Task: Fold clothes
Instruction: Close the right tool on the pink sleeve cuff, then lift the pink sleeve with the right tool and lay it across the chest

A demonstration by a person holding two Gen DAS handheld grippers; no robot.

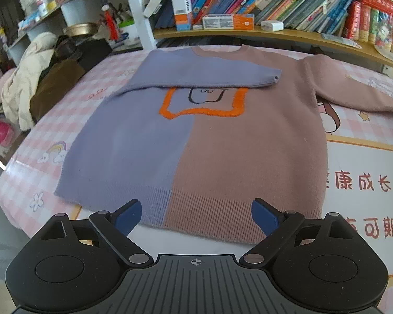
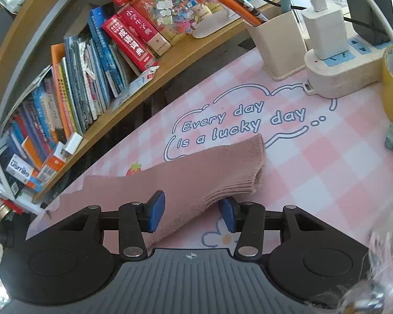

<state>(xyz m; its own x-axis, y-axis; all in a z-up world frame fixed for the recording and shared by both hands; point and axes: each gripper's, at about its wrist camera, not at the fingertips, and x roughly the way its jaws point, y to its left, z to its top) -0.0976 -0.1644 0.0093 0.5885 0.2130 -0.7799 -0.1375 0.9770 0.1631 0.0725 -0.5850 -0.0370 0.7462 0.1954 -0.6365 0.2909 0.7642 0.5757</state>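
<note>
One two-tone sweater (image 1: 196, 144) on the desk mat (image 2: 314, 157) reading "Every day is a lucky day". Left gripper (image 1: 196, 217) jaws wide, empty; right gripper (image 2: 192, 214) jaws apart around the pink sleeve cuff (image 2: 238, 167), not pressing.

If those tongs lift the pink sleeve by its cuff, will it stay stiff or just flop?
Probably flop: the pink sleeve is soft knit and already lies limp on the desk mat. The ribbed cuff looks thick, so it should grip without slipping. It likely drags the rest of the sweater slightly, being attached.
</note>
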